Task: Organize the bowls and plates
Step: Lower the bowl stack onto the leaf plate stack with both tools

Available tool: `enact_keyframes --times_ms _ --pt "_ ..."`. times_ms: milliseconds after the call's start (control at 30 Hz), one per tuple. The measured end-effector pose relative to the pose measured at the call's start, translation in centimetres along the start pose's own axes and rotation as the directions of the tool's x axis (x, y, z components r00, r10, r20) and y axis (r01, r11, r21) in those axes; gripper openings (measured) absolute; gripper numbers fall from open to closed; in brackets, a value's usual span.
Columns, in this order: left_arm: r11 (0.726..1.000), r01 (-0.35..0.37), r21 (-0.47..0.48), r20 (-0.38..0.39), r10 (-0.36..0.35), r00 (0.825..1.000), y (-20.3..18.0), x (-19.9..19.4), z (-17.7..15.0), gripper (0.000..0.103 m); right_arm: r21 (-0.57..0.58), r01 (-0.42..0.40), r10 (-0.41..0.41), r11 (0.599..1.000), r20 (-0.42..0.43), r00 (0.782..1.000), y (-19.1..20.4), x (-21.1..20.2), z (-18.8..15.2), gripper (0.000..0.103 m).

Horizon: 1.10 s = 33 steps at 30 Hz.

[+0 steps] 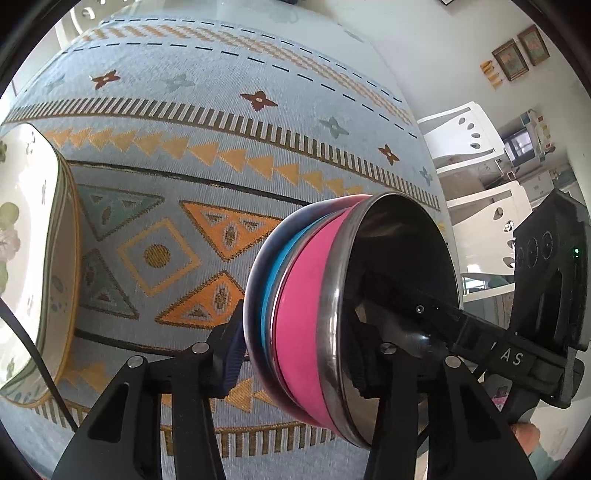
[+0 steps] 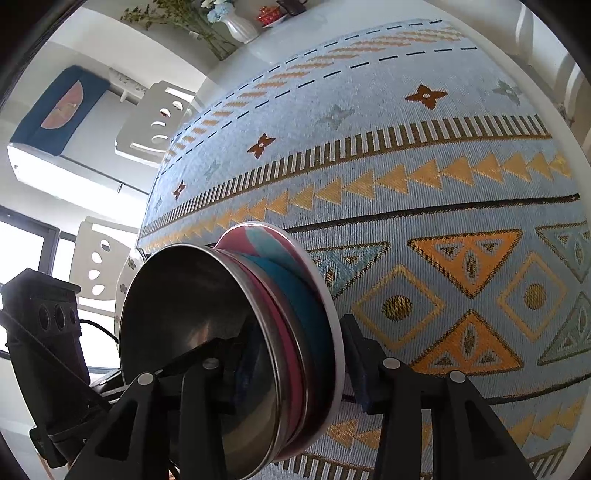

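L+R grippers (image 1: pixel 295 365) (image 2: pixel 291 373) clamp bowl stack (image 1: pixel 306 321) (image 2: pixel 295 332)

Setting: a home dining area.
Table: covered by a woven patterned tablecloth (image 1: pixel 207 122).
Seating: white cut-out chairs (image 1: pixel 476 221) alongside.
Decor: framed pictures (image 1: pixel 521 51) on the wall; flower vase (image 2: pixel 240 26).
Background: possibly kitchen shelving, indistinct.

Right tongs (image 2: pixel 295 373) clamped on bowl stack (image 2: pixel 258 332)

two close opposing wrist views, shared bowl stack (image 1: pixel 314 306) (image 2: pixel 258 339)
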<state>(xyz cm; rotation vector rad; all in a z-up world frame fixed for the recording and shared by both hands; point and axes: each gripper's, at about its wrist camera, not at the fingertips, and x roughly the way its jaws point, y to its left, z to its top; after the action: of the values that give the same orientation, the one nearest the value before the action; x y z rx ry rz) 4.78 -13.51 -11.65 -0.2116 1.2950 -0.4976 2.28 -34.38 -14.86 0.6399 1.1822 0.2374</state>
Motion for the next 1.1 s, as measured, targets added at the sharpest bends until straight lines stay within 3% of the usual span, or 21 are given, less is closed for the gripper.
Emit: enact_keyframes --times_ms 233,700,867,1100 --pt "1.0 -0.006 0.005 0.058 0.005 0.998 -0.5 -1.6 -0.1 0.039 -0.15 0.025 -0.023 0.988 0.012 1.0 1.3 -0.6 -0.3 0.041" --pt "0.999 -0.02 -0.043 0.167 0.027 0.986 -1.3 -6.5 0.5 0.039 -0.12 -0.03 0.033 0.992 0.029 0.999 3.0 -3.2 1.0 0.041" --pt "0.995 -0.042 -0.095 0.236 0.064 0.97 0.8 -10.8 0.6 0.039 -0.155 -0.043 0.048 0.987 0.029 0.998 7.1 -3.6 1.3 0.041" --pt "0.984 -0.103 -0.148 0.296 0.143 0.944 7.2 -17.3 1.1 0.039 -0.234 -0.097 0.097 0.967 -0.012 0.995 16.4 -1.4 1.3 0.041"
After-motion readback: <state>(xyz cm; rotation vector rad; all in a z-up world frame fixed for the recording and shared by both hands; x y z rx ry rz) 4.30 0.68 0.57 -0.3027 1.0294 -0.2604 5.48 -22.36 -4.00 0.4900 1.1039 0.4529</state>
